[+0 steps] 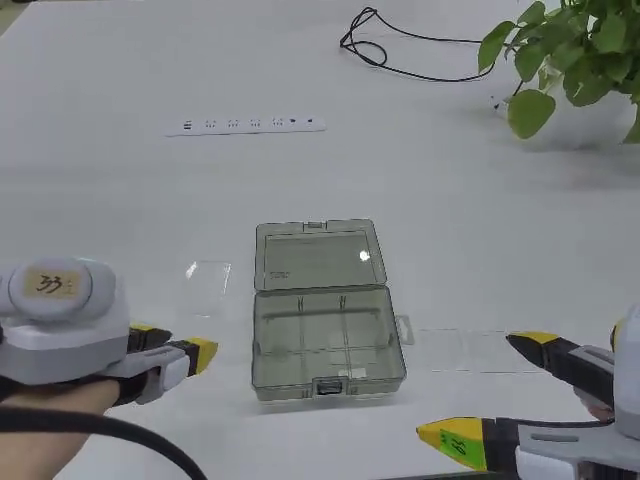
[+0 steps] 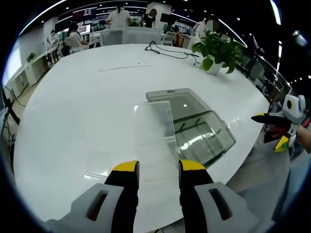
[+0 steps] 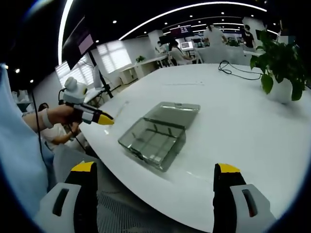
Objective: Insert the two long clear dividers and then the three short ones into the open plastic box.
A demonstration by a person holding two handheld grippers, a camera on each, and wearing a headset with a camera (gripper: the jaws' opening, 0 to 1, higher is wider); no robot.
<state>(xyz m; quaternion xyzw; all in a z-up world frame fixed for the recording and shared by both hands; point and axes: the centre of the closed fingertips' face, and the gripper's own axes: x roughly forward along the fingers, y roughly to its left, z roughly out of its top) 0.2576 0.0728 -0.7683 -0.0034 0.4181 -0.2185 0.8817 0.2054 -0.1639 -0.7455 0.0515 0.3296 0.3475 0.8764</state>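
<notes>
"Okay, what's on the bench from where you sit?"

"I've got the plastic box (image 1: 290, 380) lying open in the middle of the white table (image 1: 120, 200), with its lid (image 1: 318, 255) folded back flat on the far side. Faint lines cross the tray, and I can't tell whether they are dividers or moulded ribs."

"And the clear pieces?"

"A small clear sheet (image 1: 207, 280) lies flat just left of the box. In the left gripper view it sits straight ahead of my jaws. A longer clear strip (image 1: 460, 350) lies flat just to the right of the box."

"Your grippers?"

"My left gripper (image 1: 185, 350) hovers near the table's front edge, left of the box. Its jaws are parted a moderate gap with nothing between them. My right gripper (image 1: 485, 390) is off the box's right front corner, jaws spread wide and gripping nothing. The upper fingertip is near the long strip, but I can't tell if it touches."

"Anything else out there?"

"A power strip (image 1: 245, 124) lies well behind the box, with a black cable (image 1: 400, 55) and a potted plant (image 1: 570, 50) at the far right."
</notes>
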